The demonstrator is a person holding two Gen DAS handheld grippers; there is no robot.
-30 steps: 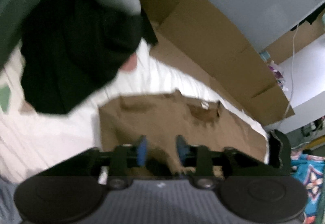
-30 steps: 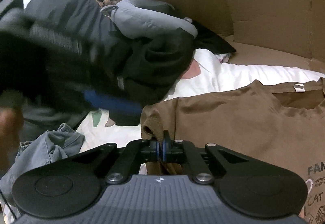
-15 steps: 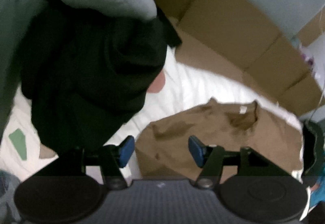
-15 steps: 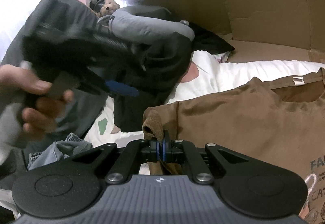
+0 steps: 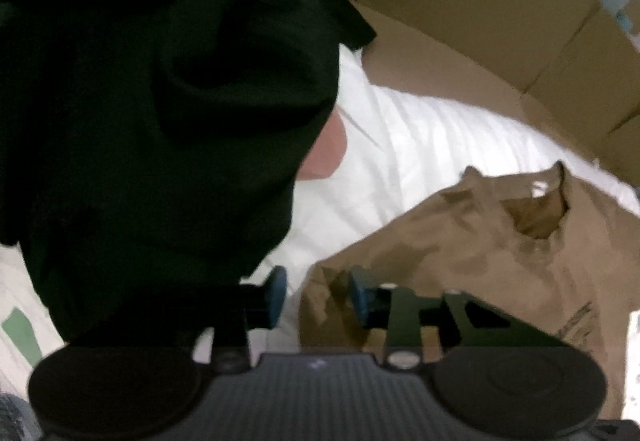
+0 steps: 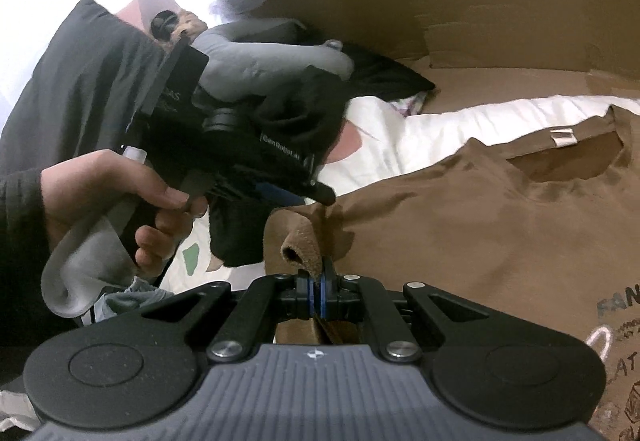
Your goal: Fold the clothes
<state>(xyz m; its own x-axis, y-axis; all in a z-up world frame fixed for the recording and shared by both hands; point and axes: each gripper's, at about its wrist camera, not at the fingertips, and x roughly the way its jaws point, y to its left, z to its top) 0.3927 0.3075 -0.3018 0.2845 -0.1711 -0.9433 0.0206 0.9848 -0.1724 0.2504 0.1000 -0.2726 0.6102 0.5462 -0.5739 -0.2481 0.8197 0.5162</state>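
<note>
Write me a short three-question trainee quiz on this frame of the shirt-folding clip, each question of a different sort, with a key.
1. True or false: the right gripper has its jaws shut on a fold of the brown T-shirt.
2. Multiple choice: the left gripper is (A) shut on the shirt's collar, (B) open at the shirt's edge, (C) shut on the dark clothing.
3. Fill in: the T-shirt lies on a ____ bedsheet.

Key: 1 true. 2 B: its blue pads stand apart, one over the sheet and one over the brown fabric, with nothing pinched. 3 white.
</note>
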